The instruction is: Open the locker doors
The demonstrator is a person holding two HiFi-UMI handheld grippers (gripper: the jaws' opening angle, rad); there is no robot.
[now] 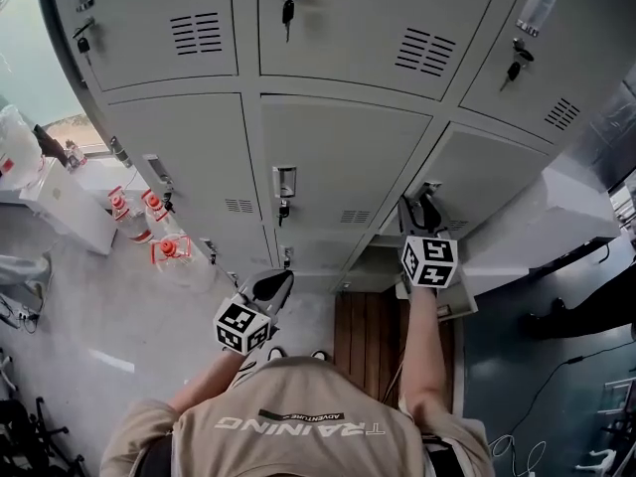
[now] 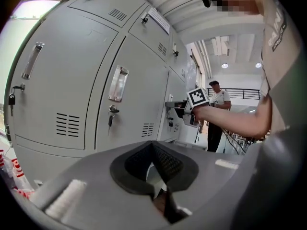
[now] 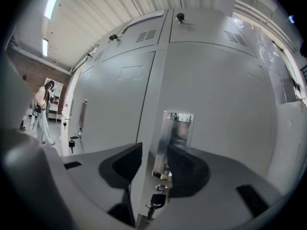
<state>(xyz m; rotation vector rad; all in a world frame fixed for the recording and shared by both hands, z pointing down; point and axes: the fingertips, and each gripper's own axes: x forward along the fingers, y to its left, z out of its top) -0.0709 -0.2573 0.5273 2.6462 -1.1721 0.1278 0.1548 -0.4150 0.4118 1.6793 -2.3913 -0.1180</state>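
Note:
Grey metal lockers (image 1: pixel 338 157) fill the head view, each door with a steel handle and a hanging key. My right gripper (image 1: pixel 422 210) is at the handle side of the right column's middle door (image 1: pixel 492 172), which looks slightly ajar. In the right gripper view its jaws (image 3: pixel 156 163) stand open around the door's edge, with the steel handle (image 3: pixel 176 128) just behind the right pad (image 3: pixel 188 169) and a key (image 3: pixel 156 200) below. My left gripper (image 1: pixel 276 284) hangs lower, away from the doors. Its jaws (image 2: pixel 152 148) are shut on nothing and point toward the middle door's handle (image 2: pixel 118 83).
Water bottles with red caps (image 1: pixel 149 222) and a white box (image 1: pixel 65 202) stand on the floor at left. A wooden floor strip (image 1: pixel 370 336) lies under my right arm. One person (image 2: pixel 218 110) stands beyond the lockers and another (image 3: pixel 42 113) far off. Cables (image 1: pixel 556 366) trail at right.

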